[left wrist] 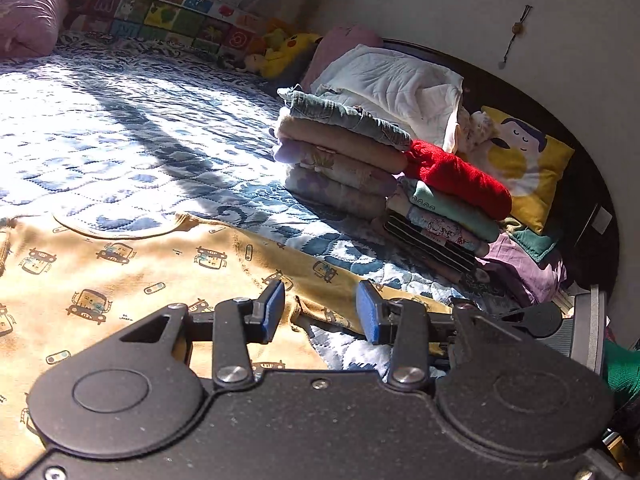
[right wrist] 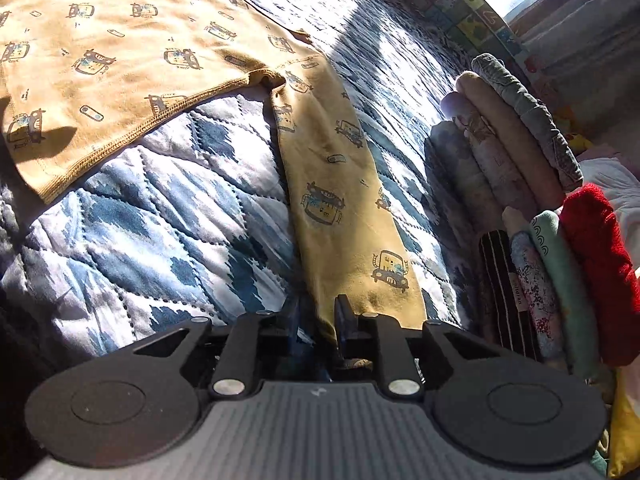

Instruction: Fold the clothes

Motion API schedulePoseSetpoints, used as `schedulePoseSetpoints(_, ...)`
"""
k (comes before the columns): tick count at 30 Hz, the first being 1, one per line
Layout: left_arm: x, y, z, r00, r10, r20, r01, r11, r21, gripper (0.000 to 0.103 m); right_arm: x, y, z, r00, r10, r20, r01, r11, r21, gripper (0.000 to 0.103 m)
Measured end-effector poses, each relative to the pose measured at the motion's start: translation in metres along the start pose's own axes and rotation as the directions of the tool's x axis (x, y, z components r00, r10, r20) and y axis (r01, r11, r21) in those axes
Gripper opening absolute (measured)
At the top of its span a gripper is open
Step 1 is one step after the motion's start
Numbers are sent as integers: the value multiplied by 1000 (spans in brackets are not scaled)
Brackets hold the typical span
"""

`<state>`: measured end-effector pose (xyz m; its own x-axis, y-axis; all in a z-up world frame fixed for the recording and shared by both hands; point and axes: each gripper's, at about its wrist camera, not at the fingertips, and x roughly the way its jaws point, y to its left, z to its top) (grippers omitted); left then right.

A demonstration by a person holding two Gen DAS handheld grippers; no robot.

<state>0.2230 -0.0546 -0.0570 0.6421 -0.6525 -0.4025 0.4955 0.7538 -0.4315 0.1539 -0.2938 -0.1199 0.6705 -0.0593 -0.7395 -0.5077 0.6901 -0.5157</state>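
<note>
- While your left gripper point(left wrist: 320, 312) hangs just above the bed, its blue-padded fingers point(left wrist: 274, 309) stand apart and grip nothing; it is released.
- In the left wrist view, the yellow shirt point(left wrist: 120, 276), printed with small robots, lies spread flat on the blue-and-white quilt point(left wrist: 132, 128), and its neckline faces the far side of the bed.
- Between your parted fingers you see the bunched seam where the sleeve meets the body of the shirt.
- To the right, two stacks of folded clothes point(left wrist: 344, 160) sit side by side on the quilt, the nearer one topped by a red knit point(left wrist: 460, 176).
- Behind the stacks lie a white blanket point(left wrist: 400, 80) and a yellow pillow point(left wrist: 528, 168); a padded letter-block bumper point(left wrist: 160, 12) runs along the far edge of the bed.
- In the right wrist view, your right gripper point(right wrist: 320, 328) is clenched on the cuff end of the shirt's sleeve point(right wrist: 340, 184), the cloth pinched between the closed jaws.
- The sleeve runs straight away from you over the quilt point(right wrist: 160, 220) to the armpit, where it joins the shirt's body point(right wrist: 120, 56), which lies flat at upper left.
- The folded stacks point(right wrist: 520, 184) stand just beside the sleeve on your right, and the red knit point(right wrist: 600, 264) is nearest the camera edge.
</note>
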Motion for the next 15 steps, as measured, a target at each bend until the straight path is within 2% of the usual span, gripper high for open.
schedulePoseSetpoints(3, -15, 15, 7, 999, 9, 45, -6, 998, -60, 38, -11, -11, 21, 998, 6, 63, -11, 996, 85, 26)
schedulePoseSetpoints(5, -25, 26, 12, 997, 13, 79, -6, 996, -90, 38, -5, -20, 37, 994, -2, 108, -16, 987, 161, 26)
schedulePoseSetpoints(7, -33, 38, 14, 994, 30, 103, -18, 993, -119, 38, 8, -32, 49, 985, -9, 172, -41, 958, 285, 26)
schedulePoseSetpoints(10, -43, 58, 14, 988, 101, 115, -83, 985, -153, 38, 57, -39, 48, 997, 73, 36, -82, 918, 389, 26)
schedulePoseSetpoints(15, -75, 99, 11, 968, 206, 141, -164, 950, -264, 38, 34, -27, 57, 994, -50, 100, 6, 918, 397, 27)
